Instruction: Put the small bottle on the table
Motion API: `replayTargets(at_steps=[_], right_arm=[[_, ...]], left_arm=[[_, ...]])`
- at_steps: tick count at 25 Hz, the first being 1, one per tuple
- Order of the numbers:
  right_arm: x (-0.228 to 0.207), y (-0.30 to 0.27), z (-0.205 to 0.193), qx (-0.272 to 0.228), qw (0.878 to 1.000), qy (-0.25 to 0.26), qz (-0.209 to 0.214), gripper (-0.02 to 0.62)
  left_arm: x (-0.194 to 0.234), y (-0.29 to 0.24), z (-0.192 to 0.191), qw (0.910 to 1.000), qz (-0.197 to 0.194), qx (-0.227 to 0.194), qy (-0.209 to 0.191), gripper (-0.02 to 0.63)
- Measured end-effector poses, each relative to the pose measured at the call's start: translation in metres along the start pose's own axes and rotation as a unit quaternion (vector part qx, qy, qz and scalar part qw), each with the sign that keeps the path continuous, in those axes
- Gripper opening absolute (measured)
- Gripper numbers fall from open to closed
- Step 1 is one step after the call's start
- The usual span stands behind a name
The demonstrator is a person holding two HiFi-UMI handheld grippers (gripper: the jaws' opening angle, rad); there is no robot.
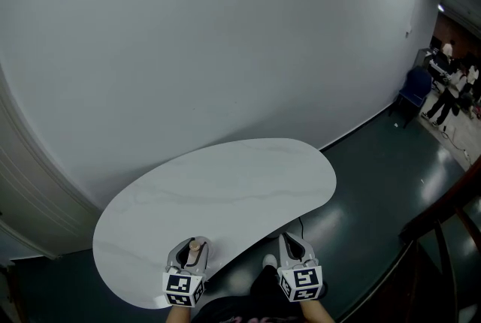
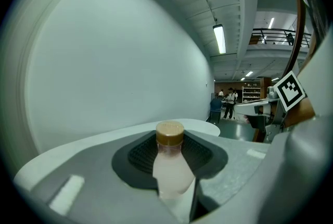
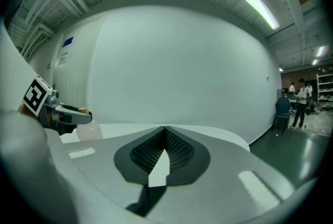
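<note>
White kidney-shaped table [image 1: 225,186] by bare wall [image 1: 210,36], dark glossy floor [image 1: 376,179]; left gripper [image 1: 189,251] clamps brown-capped small bottle [image 2: 169,165], right gripper [image 1: 294,245] closed, empty.

Bare tabletop [image 1: 225,186] ahead, wall [image 1: 188,36] rising beyond its far edge, open floor [image 1: 376,186] to the right.

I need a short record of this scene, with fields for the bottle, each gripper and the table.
small bottle: upright, brown cap, pale body, between the left gripper's jaws
left gripper: shut on the small bottle, over the table's near edge
right gripper: jaws together, holds nothing, near the table's near edge
table: white, curved top
</note>
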State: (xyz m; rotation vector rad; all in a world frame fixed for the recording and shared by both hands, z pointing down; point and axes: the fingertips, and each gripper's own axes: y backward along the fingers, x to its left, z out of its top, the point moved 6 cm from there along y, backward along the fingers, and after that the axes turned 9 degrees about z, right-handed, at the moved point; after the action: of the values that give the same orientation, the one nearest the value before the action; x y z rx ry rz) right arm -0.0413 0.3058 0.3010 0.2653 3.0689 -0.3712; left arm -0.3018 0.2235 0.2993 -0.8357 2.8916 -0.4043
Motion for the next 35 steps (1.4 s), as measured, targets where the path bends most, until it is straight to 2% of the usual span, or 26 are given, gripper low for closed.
replayTargets(at_steps=[15,20,35], right_arm=[[-0.045,-0.022,0.0,-0.003,1.0,-0.008,0.007,0.011],[-0.057,-0.037,-0.001,0.008,1.0,-0.012,0.014,0.011],[-0.108,-0.117,-0.001,0.039,0.998,-0.021,0.038,0.011]], left_arm=[[-0.021,-0.041,-0.006,0.9998,-0.001,0.013,-0.015,0.141],[-0.025,-0.059,-0.006,0.9995,-0.001,0.031,-0.003,0.141],[-0.018,-0.149,0.004,0.9987,0.014,0.048,0.0,0.141]])
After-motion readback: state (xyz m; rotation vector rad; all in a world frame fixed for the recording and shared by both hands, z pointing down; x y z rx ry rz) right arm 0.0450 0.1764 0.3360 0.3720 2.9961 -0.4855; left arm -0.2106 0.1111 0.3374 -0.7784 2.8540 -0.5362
